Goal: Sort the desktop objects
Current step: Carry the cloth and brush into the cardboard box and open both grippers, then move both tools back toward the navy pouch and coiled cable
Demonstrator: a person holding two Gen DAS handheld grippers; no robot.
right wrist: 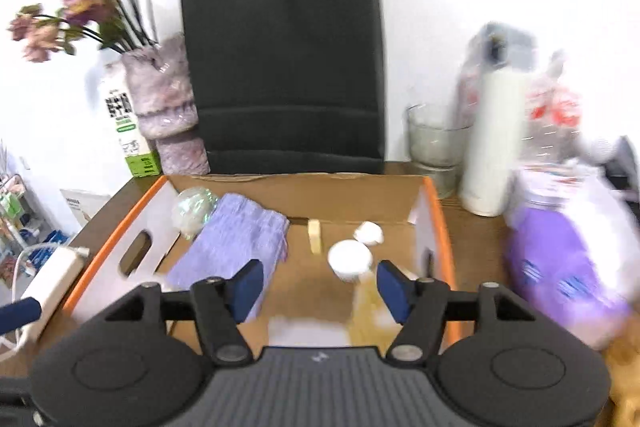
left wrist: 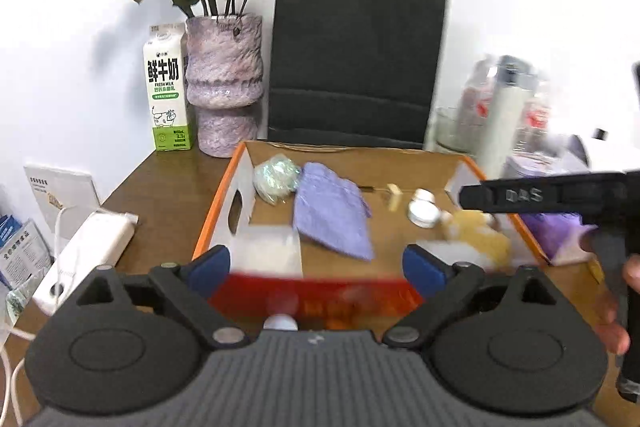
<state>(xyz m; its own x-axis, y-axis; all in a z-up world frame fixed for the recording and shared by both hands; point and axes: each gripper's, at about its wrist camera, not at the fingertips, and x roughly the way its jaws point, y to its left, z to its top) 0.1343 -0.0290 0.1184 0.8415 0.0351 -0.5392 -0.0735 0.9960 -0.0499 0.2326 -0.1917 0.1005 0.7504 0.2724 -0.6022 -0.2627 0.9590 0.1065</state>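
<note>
An orange-rimmed cardboard box [left wrist: 218,203] [right wrist: 438,223] sits on the brown desk. In it lie a lilac cloth pouch [left wrist: 330,215] [right wrist: 236,235], a shiny crumpled ball [left wrist: 276,177] [right wrist: 194,211], a cream block [left wrist: 394,197] [right wrist: 315,235], a white round jar [left wrist: 422,213] [right wrist: 349,259] and a yellow fluffy thing [left wrist: 478,237]. My left gripper [left wrist: 316,269] is shut on a blurred red packet [left wrist: 312,293] held over the box's near edge. My right gripper [right wrist: 320,285] is open and empty above the box; it shows at the right of the left view [left wrist: 560,193].
At the back stand a milk carton [left wrist: 166,91], a purple vase with dried flowers [left wrist: 224,83] [right wrist: 168,107], a black paper bag [left wrist: 356,63] [right wrist: 284,55], a glass [right wrist: 434,143] and a white bottle [right wrist: 494,139]. A white power strip [left wrist: 86,255] lies left. A purple pack [right wrist: 560,267] lies right.
</note>
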